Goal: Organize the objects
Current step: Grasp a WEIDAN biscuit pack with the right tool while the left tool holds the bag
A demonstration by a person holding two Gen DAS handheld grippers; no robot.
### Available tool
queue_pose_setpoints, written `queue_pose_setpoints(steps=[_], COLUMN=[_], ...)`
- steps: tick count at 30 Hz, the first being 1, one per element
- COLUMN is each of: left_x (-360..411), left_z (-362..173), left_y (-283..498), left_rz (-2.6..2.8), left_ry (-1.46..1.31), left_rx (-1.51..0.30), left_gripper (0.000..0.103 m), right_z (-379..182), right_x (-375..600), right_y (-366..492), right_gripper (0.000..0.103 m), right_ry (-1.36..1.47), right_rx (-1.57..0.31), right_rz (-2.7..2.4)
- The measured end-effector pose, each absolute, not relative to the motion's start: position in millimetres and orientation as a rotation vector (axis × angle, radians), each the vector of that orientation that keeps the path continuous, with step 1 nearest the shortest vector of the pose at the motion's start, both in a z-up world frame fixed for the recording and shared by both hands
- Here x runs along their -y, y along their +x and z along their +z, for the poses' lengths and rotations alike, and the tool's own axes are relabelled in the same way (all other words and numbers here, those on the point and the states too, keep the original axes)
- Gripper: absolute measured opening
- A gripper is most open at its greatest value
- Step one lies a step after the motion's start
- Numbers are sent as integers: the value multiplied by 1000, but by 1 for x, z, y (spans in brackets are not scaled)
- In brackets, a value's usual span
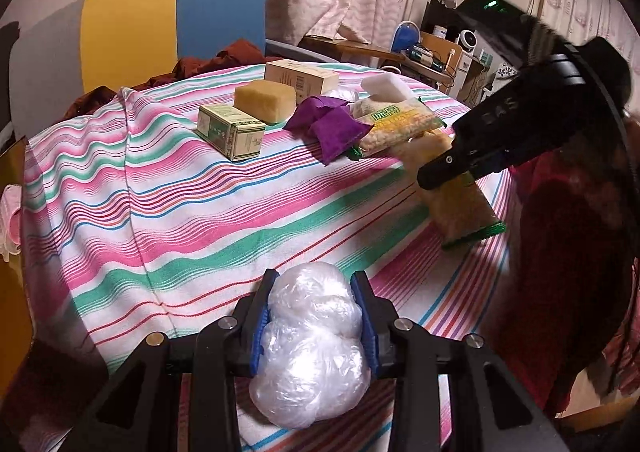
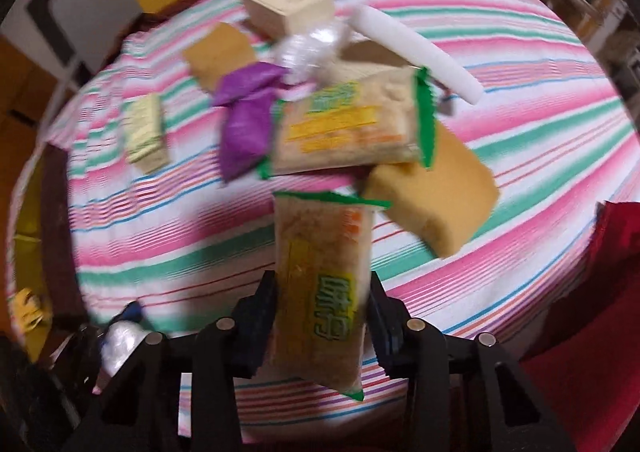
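Striped tablecloth (image 1: 132, 212), filling the centre of both views, with the objects not yet sorted: most sit in a loose cluster at the upper centre. Progress is judged early to middling, since only two items are in hand and no finished grouping can be seen.

Largest of the loose items, a cream box (image 1: 300, 78) at the upper centre of the left wrist view; before it a yellow sponge (image 1: 264, 100) and a green box (image 1: 232, 130), then purple sachets (image 1: 328, 122) touching a second snack packet (image 1: 400, 124). A white foam bar (image 2: 416, 56) lies at the upper right of the right wrist view (a further sponge (image 2: 432, 196) lies just beside the packets there).

Right gripper (image 2: 322, 316), lower centre, clenched on a snack packet (image 2: 320, 292), held lengthwise between the fingers and clear of the cloth; this view is blurred.

Left gripper (image 1: 316, 324), lower centre, grasping a clear plastic bundle (image 1: 312, 352), which bulges between and below its blue pads (image 1: 260, 332).
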State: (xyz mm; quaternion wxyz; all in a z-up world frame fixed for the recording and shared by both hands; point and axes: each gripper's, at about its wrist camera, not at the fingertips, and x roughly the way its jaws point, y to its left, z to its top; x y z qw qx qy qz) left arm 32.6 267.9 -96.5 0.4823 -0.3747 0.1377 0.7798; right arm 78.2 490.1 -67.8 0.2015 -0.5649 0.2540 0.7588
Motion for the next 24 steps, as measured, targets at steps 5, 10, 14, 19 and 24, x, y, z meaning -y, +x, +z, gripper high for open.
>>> queue_pose_setpoints(steps=[5,10,14,19,24], left_x=[-258,-254,-253,-250,-247], left_z=[-88,-90,-92,-94,-95], left_y=[33,32,34,32,30], left_rz=[1880,1913,1918,1912,1900], left_ry=[-947,-965,-959,-956,-962], left_rx=[-302,-326,-340,-324,-289], left_gripper=[36,36,36,37,37], right_z=[-52,-62,-59,-76,-96], right_x=[-473,-475,-480,-482,-470], right_y=[83,82,83,78,80], right_gripper=[36,63,103,103,103], right_ry=[-1517,-1548,-1512,-1528,-1522], right_rx=[-685,-662,-677,-681,-612], right_rz=[2249,2177,2166,2115,2079])
